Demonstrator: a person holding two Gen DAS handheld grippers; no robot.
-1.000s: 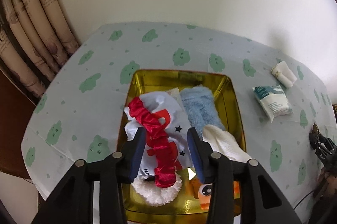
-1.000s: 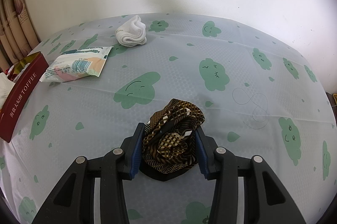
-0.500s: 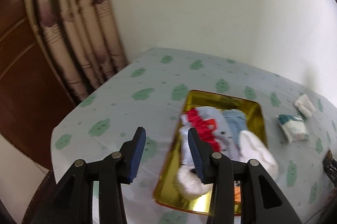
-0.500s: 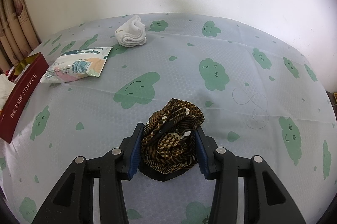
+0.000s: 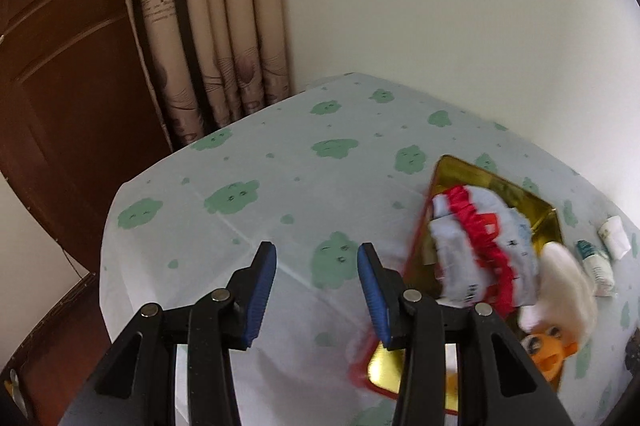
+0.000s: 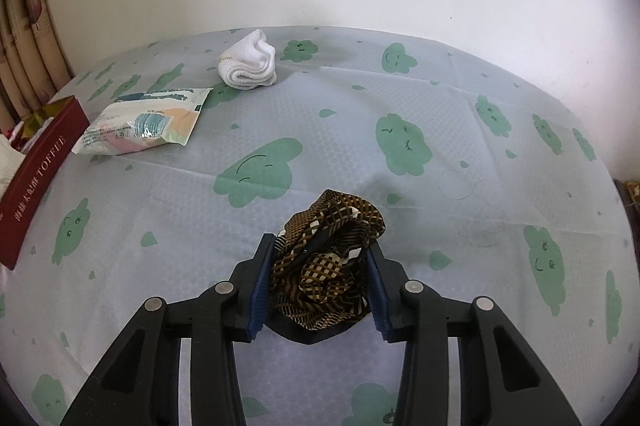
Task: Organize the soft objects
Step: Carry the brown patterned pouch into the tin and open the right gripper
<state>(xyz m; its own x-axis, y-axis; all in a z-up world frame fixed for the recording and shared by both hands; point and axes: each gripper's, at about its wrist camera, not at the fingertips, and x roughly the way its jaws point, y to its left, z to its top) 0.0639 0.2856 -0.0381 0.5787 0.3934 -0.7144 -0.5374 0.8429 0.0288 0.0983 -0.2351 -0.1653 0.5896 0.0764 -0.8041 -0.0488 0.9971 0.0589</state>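
Note:
My right gripper (image 6: 320,266) is shut on a crumpled brown patterned cloth (image 6: 326,258), held just above the tablecloth. A rolled white sock (image 6: 249,60) and a tissue packet (image 6: 146,126) lie at the far left of that view. My left gripper (image 5: 316,282) is open and empty, raised over bare tablecloth left of the gold tray (image 5: 500,186). The tray holds a white garment with a red frill (image 5: 480,250), a white fluffy cloth (image 5: 568,286) and an orange toy (image 5: 548,350).
A red toffee-box side of the tray (image 6: 36,174) shows at the right wrist view's left edge. Curtains (image 5: 208,26) and a brown door (image 5: 68,86) stand beyond the table's left corner. The wall runs close behind the table.
My left gripper has lifted away from the tray and swung left, so the tray now sits at the right of its view. My right gripper has stayed in place, holding the brown cloth.

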